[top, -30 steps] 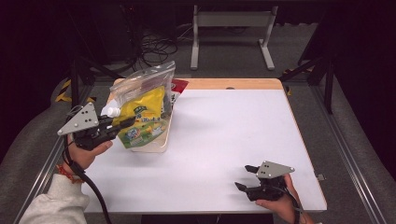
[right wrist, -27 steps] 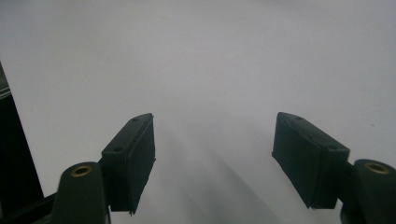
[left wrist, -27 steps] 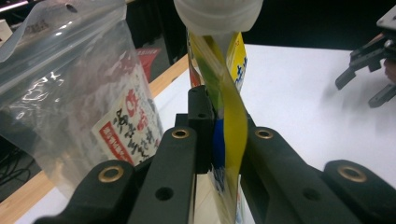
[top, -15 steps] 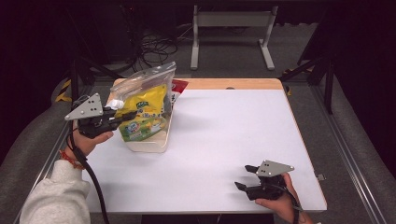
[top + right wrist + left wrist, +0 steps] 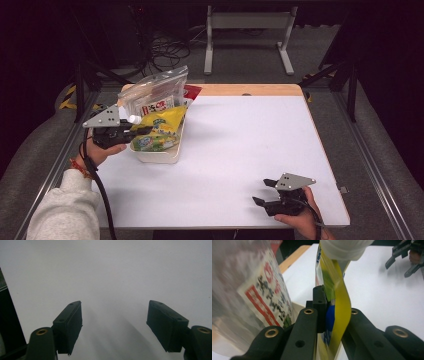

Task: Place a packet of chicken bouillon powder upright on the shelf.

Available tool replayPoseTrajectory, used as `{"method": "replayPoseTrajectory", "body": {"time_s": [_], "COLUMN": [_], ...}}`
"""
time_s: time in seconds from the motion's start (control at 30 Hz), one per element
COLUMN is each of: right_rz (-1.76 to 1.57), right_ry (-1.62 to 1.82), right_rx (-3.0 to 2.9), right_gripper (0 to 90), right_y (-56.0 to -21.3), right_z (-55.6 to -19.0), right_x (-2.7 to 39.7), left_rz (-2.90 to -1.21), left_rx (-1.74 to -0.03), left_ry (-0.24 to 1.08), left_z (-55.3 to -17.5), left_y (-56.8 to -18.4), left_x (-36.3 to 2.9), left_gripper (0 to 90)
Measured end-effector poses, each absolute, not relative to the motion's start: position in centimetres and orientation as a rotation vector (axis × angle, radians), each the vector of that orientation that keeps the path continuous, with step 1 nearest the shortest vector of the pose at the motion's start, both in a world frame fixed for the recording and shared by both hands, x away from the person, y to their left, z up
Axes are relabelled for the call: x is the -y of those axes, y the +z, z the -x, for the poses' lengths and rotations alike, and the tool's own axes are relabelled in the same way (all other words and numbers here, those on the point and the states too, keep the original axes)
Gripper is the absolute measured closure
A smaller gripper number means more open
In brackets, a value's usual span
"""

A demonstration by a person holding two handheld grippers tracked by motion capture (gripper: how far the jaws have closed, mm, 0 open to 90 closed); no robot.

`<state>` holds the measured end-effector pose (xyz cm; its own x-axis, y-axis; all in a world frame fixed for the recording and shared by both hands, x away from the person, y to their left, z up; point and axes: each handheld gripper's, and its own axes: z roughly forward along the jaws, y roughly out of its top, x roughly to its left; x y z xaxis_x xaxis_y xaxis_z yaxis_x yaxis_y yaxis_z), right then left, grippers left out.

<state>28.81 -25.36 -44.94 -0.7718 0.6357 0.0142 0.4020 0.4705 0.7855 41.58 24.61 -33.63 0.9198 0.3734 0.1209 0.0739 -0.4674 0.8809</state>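
A: Two grippers in frame. Left gripper (image 5: 131,133) is clamped on the yellow snack pouch (image 5: 159,131), pads pinching the pouch's edge, clear in the left gripper view (image 5: 338,312).

B: Where's the pouch sitting?

A: Far-left part of the white table (image 5: 240,150), over a shallow cream tray (image 5: 160,156). Pouch leans tilted, lower end in or on the tray, can't tell if it's resting or lifted. White cap (image 5: 344,248) at its top.

B: Anything else in the tray?

A: Clear plastic bag (image 5: 155,92) with a red-and-white label, standing just behind the pouch, touching it.

B: Right side?

A: Right gripper (image 5: 265,192) low over the table near the front-right edge, well apart from the tray. Jaws spread wide, nothing between them, just bare tabletop in the right gripper view (image 5: 115,322).

B: Hands?

A: Left hand (image 5: 102,152) under its gripper, grey sleeve (image 5: 62,210) below it. Right hand (image 5: 300,217) at the bottom edge.
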Motion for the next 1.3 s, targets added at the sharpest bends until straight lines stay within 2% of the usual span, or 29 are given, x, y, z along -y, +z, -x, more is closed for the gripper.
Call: {"method": "replayPoseTrajectory", "body": {"time_s": [0.83, 1.3], "right_rz": [-0.862, -0.848], "right_ry": [1.196, 1.191], "right_rx": [-2.45, -2.457], "right_gripper": [28.0, 27.5], "right_y": [-44.8, -44.8], "right_z": [-28.8, -28.9], "right_x": [24.8, 24.6], "left_rz": [-1.915, -1.864], "left_rx": [-0.582, -0.622], "left_ry": [0.418, 0.431], "left_z": [-41.2, -40.6], "left_y": [-38.8, -39.9], "left_x": [-26.2, -26.2], "left_gripper": [86.6, 86.1]}}
